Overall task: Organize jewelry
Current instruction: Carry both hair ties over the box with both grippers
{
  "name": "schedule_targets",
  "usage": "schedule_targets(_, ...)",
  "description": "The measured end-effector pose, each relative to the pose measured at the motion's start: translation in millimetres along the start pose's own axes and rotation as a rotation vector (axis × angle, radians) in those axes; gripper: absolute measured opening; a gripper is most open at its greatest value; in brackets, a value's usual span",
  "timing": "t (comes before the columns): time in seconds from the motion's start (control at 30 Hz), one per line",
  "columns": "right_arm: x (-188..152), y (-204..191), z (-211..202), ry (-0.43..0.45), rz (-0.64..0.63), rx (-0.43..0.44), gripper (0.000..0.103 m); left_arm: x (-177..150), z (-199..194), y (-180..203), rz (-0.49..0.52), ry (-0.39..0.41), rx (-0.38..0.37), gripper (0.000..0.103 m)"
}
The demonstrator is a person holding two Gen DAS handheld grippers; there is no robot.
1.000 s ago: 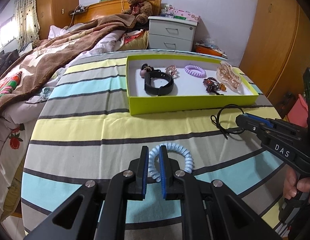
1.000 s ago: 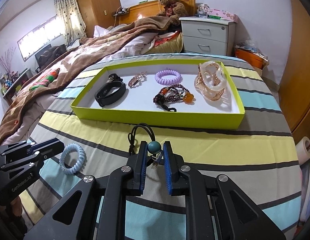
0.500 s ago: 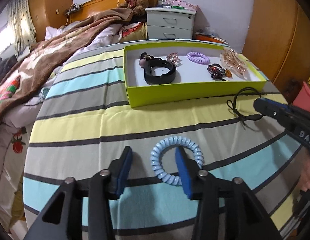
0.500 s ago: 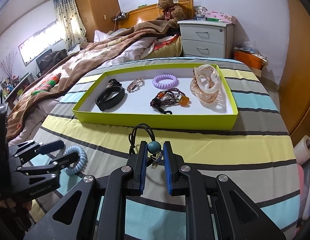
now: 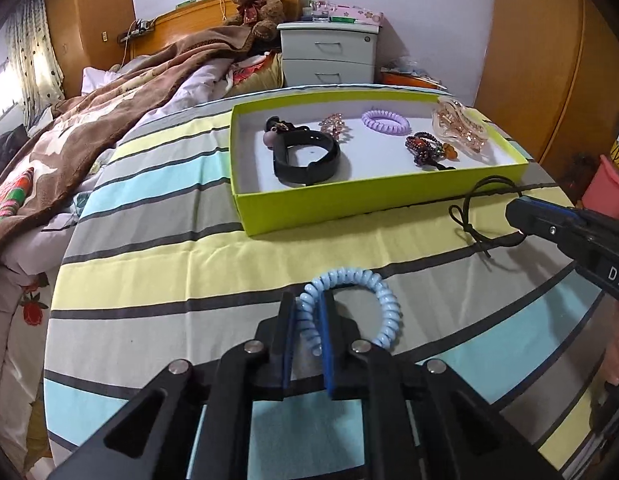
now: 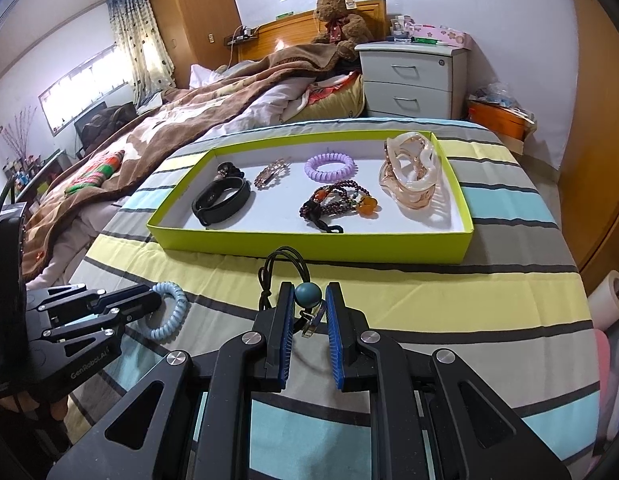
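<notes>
A round worktop (image 5: 157, 264) with a striped cloth stands beside a bed (image 6: 157, 128) with a brown blanket. A teddy bear (image 6: 341, 16) sits on the headboard, next to a white nightstand (image 6: 409, 80).

A green box (image 6: 309, 246) holds a black band (image 6: 221, 200), a gold clip (image 6: 271, 172), a purple hair tie (image 6: 329, 167), a bead bracelet (image 6: 337, 202) and a big claw clip (image 6: 411, 176).

The left gripper (image 5: 306, 320) has its fingers squeezed on the blue hair tie (image 5: 383, 304). The right gripper (image 6: 308, 320) has its fingers closed on the black cord necklace (image 6: 287, 268) at its teal bead, just in front of the box.

The left tool reads "GenRoboAI".
</notes>
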State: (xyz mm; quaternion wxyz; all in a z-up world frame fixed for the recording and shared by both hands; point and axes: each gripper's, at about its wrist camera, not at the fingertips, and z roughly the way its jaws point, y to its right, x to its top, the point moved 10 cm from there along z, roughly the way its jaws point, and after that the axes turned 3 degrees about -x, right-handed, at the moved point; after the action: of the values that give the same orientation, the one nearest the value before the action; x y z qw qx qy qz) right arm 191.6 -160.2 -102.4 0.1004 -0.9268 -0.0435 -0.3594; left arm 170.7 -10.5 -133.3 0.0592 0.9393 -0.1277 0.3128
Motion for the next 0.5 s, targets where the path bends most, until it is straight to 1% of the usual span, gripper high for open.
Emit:
schedule_targets(0.2, 2.3, -0.2, -1.4, 0.006, -0.001, -0.001, 0.016, 1.4, -2.7, -0.2, -0.023, 0.006, -0.020, 0.011)
schedule_targets(0.5, 14.9, 0.0, -16.6, 0.042, -0.001, -0.007, 0.016, 19.6, -19.7, 7.4, -0.021, 0.052, -0.038, 0.010)
